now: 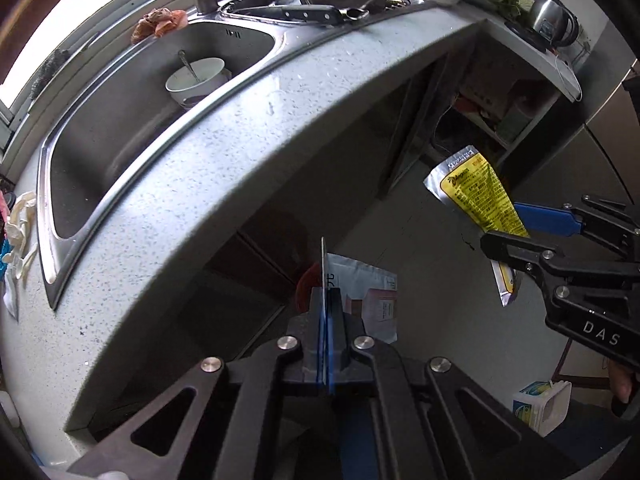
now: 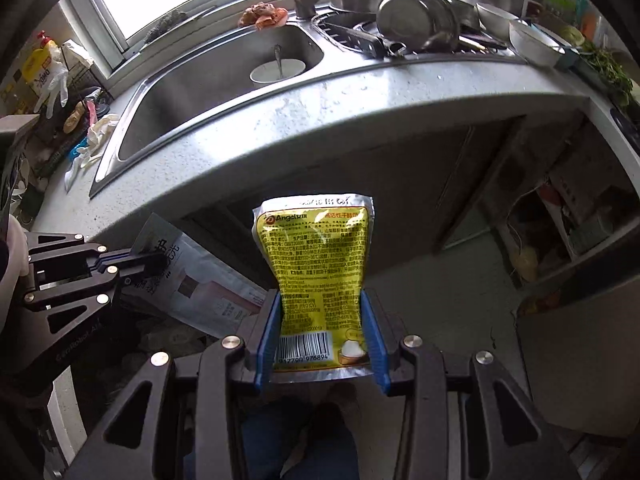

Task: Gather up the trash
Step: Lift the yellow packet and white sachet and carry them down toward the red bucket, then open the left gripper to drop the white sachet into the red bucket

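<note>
At the bottom of the right wrist view the right tool (image 2: pixel 322 344) pinches a yellow pouch (image 2: pixel 316 268) by its two side edges, the pouch standing up at frame centre, off the surface (image 2: pixel 360 92). At left of that view the left tool (image 2: pixel 154 260), pressed together, grips a white packet (image 2: pixel 204 284) by its edge. In the left wrist view that packet (image 1: pixel 368 296) hangs at lower centre, and the pouch (image 1: pixel 476 188) is at right. Beyond both, in the upper frame, lies the grey surface with the sink (image 2: pixel 208 92), a bowl (image 2: pixel 278 72) in it.
</note>
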The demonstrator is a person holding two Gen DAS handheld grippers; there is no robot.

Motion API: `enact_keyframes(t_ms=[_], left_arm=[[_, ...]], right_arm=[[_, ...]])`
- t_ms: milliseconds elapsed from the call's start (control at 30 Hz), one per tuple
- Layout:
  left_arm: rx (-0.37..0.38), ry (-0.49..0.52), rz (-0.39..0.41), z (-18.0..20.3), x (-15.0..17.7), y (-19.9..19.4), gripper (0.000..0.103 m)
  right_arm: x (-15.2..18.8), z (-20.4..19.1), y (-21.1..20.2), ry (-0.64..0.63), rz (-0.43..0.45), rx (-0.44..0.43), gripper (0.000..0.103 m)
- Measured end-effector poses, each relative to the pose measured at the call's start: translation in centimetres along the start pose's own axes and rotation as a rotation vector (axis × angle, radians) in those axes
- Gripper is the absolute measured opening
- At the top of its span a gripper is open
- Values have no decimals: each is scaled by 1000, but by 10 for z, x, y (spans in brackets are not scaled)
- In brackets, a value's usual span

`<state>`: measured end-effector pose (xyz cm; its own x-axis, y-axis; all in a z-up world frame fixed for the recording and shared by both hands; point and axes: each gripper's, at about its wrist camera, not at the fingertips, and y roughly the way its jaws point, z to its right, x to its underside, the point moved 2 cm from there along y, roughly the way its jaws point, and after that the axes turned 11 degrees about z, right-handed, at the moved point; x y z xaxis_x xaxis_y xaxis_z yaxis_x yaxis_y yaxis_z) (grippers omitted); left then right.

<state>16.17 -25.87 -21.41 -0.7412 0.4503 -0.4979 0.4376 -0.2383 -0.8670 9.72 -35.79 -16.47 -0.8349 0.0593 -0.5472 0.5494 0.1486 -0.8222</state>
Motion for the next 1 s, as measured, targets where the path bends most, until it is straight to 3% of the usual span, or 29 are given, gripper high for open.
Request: enact_keyframes(t_ms=[267,600,767,1000], left_arm=[[28,-1,-76,8,41,107,1],[46,11,-109,13,88,232,1],[61,26,-130,16,95,279,1],[79,26,-165,29,99,309,1]], right_arm=[[44,31,76,34,-84,24,37],[101,67,182,67,-149,20,37],[122,89,220,91,-175,40,37],[131,105,237,140,-208,61,37]])
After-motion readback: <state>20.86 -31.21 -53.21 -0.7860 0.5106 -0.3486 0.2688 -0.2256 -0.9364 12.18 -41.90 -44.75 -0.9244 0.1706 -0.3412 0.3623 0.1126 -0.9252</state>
